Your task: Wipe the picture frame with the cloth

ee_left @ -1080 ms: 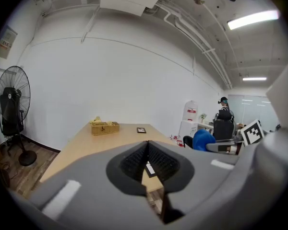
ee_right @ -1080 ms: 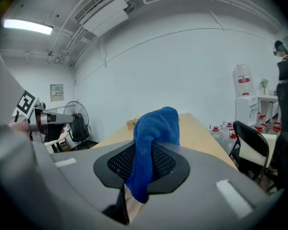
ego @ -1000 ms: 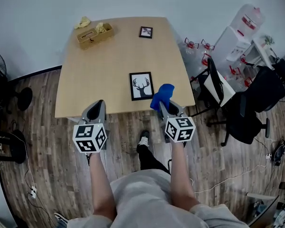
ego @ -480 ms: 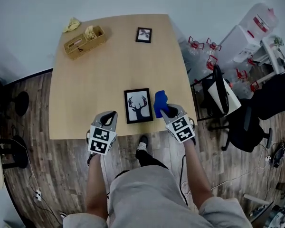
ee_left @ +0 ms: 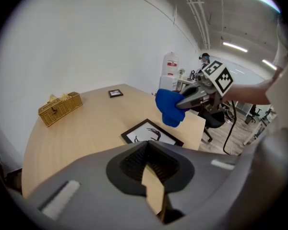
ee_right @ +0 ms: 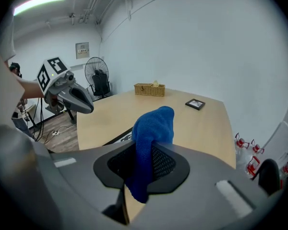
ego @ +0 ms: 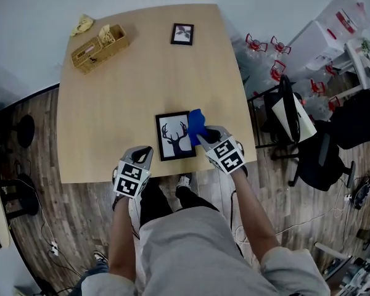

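A black picture frame [ego: 174,135] with a deer-antler print lies flat near the front edge of the wooden table [ego: 123,97]. My right gripper [ego: 201,135] is shut on a blue cloth [ego: 196,126], which hangs over the frame's right edge. In the right gripper view the blue cloth [ee_right: 151,128] bunches up between the jaws and hides most of the frame [ee_right: 120,137]. My left gripper [ego: 145,152] is shut and holds nothing, just off the frame's front left corner. In the left gripper view the frame [ee_left: 151,134] lies ahead, with the cloth [ee_left: 170,107] above it.
A wicker basket [ego: 98,47] stands at the table's far left, and a small framed picture [ego: 182,34] lies at the far middle. To the right of the table are a black office chair [ego: 314,147] and water bottles [ego: 333,36]. A fan [ee_right: 97,73] stands on the left.
Both grippers have moved forward from beyond the table's front edge. The right one has carried the blue cloth leftward onto the frame's right edge.
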Motion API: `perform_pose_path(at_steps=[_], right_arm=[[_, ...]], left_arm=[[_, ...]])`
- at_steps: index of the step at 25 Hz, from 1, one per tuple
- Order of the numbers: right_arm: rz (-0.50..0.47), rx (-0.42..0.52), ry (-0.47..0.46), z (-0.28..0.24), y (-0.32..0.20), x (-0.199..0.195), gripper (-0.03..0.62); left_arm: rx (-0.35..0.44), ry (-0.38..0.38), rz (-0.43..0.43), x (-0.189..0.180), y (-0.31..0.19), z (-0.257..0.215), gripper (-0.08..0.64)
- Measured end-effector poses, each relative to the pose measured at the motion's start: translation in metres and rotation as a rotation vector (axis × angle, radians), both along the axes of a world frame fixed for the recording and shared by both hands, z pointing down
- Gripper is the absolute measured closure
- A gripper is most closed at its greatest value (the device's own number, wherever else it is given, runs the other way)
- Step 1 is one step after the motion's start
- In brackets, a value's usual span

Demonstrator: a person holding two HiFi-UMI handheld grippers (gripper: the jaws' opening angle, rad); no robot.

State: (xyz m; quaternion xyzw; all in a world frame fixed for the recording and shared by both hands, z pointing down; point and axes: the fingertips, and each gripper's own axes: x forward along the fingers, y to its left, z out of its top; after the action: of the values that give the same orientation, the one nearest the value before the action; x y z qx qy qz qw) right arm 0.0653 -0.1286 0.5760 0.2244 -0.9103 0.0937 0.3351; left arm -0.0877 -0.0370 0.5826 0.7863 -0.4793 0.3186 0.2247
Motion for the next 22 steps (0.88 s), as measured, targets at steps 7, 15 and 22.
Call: perform_pose_path(at_steps=[7, 15, 22], right_arm=[[0.067, -0.045, -0.011, 0.012, -0.013, 0.001, 0.537], [0.104, -0.07, 0.03, 0.033, -0.018, -0.005, 0.537], [0.135, -0.076, 0.071, 0.052, -0.04, -0.025, 0.535]], left_arm=[[-0.049, 0.003, 0.081, 0.012, -0.015, 0.028, 0.508], [-0.13, 0.007, 0.181, 0.016, -0.029, 0.06, 0.508], [-0.226, -0.038, 0.324, 0.011, -0.043, 0.093, 0.508]])
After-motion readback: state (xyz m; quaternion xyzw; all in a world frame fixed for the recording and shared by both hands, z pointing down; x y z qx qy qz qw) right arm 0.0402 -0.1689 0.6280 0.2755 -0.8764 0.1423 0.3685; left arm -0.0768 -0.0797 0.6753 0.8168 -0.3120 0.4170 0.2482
